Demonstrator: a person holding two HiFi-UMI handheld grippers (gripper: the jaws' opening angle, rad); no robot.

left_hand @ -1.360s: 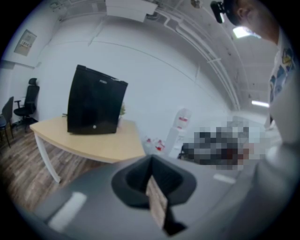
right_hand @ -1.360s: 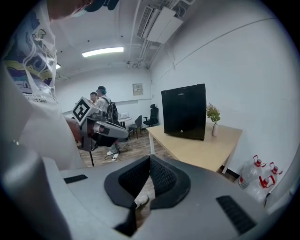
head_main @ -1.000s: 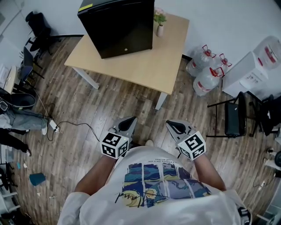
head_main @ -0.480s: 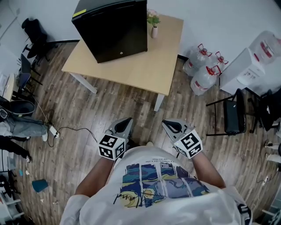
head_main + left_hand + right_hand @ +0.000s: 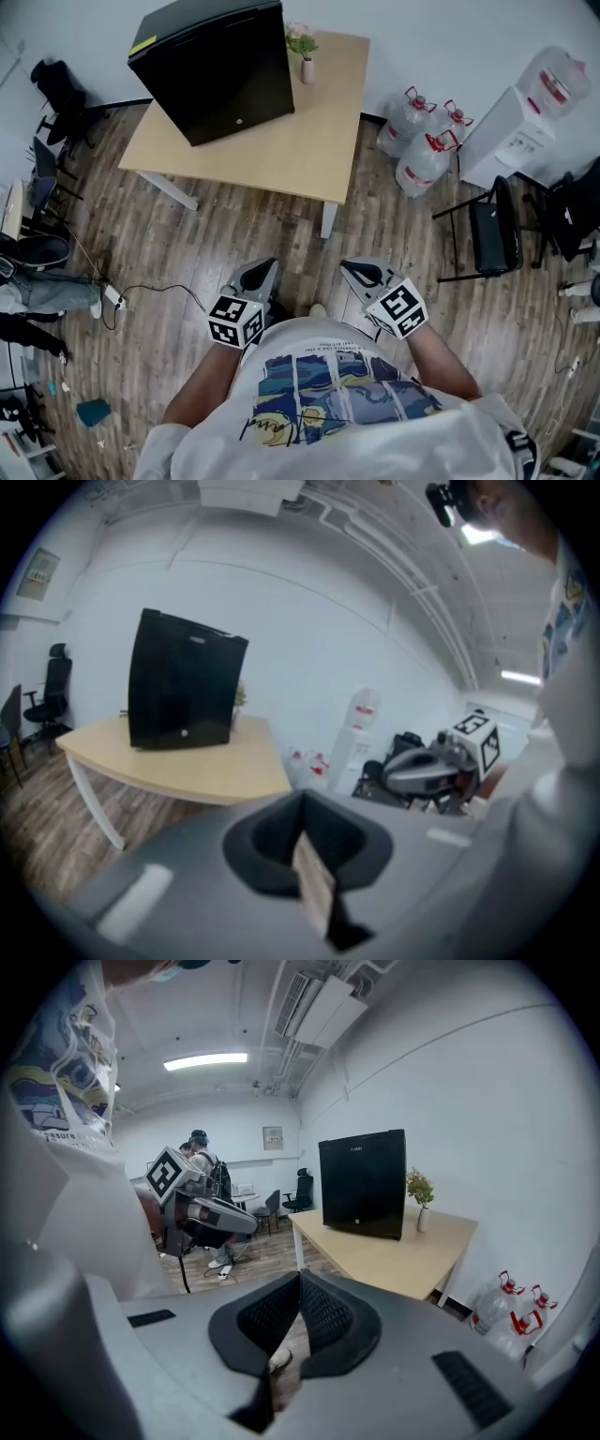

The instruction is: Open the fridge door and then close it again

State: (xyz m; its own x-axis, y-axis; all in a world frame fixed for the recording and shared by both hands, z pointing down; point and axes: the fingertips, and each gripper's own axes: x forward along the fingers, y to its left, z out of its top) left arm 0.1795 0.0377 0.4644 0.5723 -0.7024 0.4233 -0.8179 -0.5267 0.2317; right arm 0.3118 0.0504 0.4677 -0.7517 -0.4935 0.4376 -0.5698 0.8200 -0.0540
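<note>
Black mini fridge (image 5: 211, 70) upright on far-left corner of light wood table (image 5: 291, 155), door shut flush, front w/ small round lock facing the room. Small vase w/ pink flowers (image 5: 306, 64) at table's back edge, just beside fridge on its right.

Standing back on wood floor (image 5: 187, 234), well apart from table. Holding left gripper (image 5: 261, 272) and right gripper (image 5: 359, 272) low in front of white printed T-shirt (image 5: 328, 394), side by side w/ a gap btw them, both aimed toward table and tipped a little down. Marker cubes (image 5: 234, 322) at rear of each, near the wrists.

Left fingers (image 5: 267, 841) pressed together at tips, pinching nothing; strip of floor seen thru slit behind tips. Right fingers (image 5: 323, 1321) likewise tip to tip, empty; floor and a shoe toe seen thru gap lower down. Fridge in line ahead in both gripper views, far beyond the tips.

Elsewhere: three water jugs w/ red handles (image 5: 417, 141) on floor right of table by wall; white water dispenser (image 5: 516, 136) w/ bottle on top beside them; black folding chair (image 5: 492, 234) nearer; power strip w/ cable (image 5: 112, 295) on floor at left; black office chair (image 5: 56, 80) far left.
</note>
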